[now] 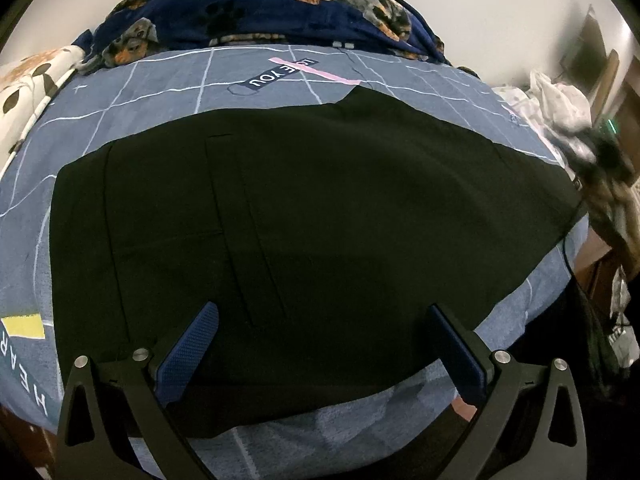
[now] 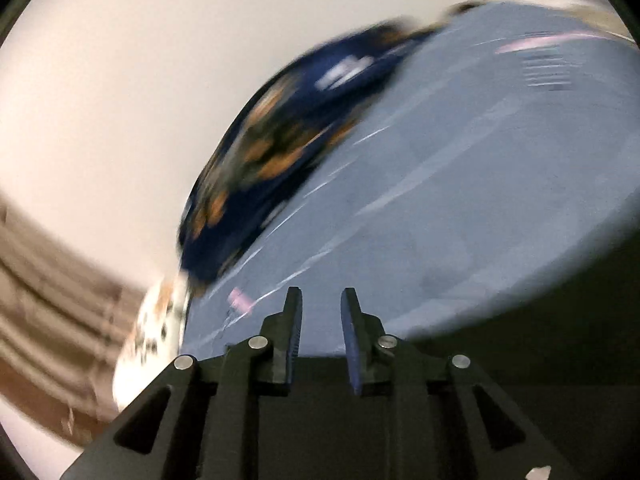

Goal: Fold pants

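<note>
One garment: black pants point(image 1: 304, 216), flat on bed point(image 1: 168, 80).
Handling: likely soft, light, limp.
Hold: near hem edge.
Left tongs point(image 1: 320, 344): wide apart, empty.
Right tongs point(image 2: 320, 332): slightly parted, empty.

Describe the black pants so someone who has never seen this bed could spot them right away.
Start at the blue-grey bedspread with white grid lines, below the navy dog-print blanket heaped along the wall. The black pants lie flat across its middle. They are the only plain, unpatterned dark fabric there.
</note>
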The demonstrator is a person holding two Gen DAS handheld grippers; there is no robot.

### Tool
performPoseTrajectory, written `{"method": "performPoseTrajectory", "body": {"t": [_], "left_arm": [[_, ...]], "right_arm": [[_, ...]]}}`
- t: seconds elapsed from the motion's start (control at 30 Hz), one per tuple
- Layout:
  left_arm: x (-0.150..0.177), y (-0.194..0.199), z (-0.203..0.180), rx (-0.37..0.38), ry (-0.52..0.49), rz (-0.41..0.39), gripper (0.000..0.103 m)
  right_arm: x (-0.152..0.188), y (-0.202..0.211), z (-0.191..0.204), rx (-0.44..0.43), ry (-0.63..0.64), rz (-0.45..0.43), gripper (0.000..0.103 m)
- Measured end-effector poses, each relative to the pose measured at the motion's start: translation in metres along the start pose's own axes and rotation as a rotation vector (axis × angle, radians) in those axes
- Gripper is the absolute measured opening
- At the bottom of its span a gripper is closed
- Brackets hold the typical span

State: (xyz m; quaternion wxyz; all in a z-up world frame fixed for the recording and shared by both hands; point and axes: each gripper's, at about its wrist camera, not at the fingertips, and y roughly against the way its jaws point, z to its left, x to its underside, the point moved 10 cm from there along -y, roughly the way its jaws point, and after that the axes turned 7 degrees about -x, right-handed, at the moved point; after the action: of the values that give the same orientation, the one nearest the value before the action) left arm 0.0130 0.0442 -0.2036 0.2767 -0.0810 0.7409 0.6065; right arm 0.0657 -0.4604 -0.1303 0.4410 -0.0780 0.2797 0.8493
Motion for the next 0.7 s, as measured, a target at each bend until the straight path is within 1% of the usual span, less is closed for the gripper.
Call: {"method": "performPoseTrajectory", "body": {"t": [0.07,0.1,0.17,0.2,0.27,0.33,0.4,0.47,0.53,0.57,0.63,0.7], "left_arm": [[0.000,0.000,0.001,0.001,0.004,0.000,0.102],[0.000,0.000,0.001,0.003,0.004,0.001,0.102],[-0.001,0.000,0.001,0.009,0.010,0.000,0.102],[-0.001,0.000,0.002,0.014,0.017,0.000,0.102],[-0.002,0.001,0.003,0.032,0.038,-0.001,0.102],[-0.004,0.002,0.005,0.051,0.061,-0.002,0.102],[-0.005,0.003,0.006,0.070,0.085,-0.001,0.102],[-0.006,0.004,0.007,0.075,0.096,-0.001,0.102],[-0.006,0.003,0.006,0.066,0.093,0.000,0.102],[-0.006,0.003,0.006,0.060,0.089,0.000,0.102],[-0.005,0.002,0.004,0.044,0.074,0.005,0.102],[-0.005,0.002,0.004,0.039,0.069,0.006,0.102]], "right_arm": [[-0.013,0.061,-0.047,0.053,-0.103,-0.115,0.026],[-0.021,0.103,-0.077,0.068,-0.185,-0.197,0.026],[-0.024,0.154,-0.117,0.092,-0.280,-0.301,0.026],[-0.025,0.177,-0.135,0.106,-0.325,-0.349,0.027],[-0.024,0.200,-0.158,0.088,-0.380,-0.396,0.027],[-0.021,0.211,-0.175,0.094,-0.421,-0.432,0.027],[-0.022,0.209,-0.181,0.076,-0.435,-0.434,0.027],[-0.025,0.206,-0.184,0.092,-0.425,-0.429,0.027],[-0.031,0.204,-0.188,0.081,-0.430,-0.425,0.027],[-0.031,0.202,-0.190,0.074,-0.437,-0.420,0.027],[-0.026,0.201,-0.195,0.076,-0.442,-0.412,0.024],[-0.024,0.198,-0.195,0.060,-0.446,-0.414,0.025]]}}
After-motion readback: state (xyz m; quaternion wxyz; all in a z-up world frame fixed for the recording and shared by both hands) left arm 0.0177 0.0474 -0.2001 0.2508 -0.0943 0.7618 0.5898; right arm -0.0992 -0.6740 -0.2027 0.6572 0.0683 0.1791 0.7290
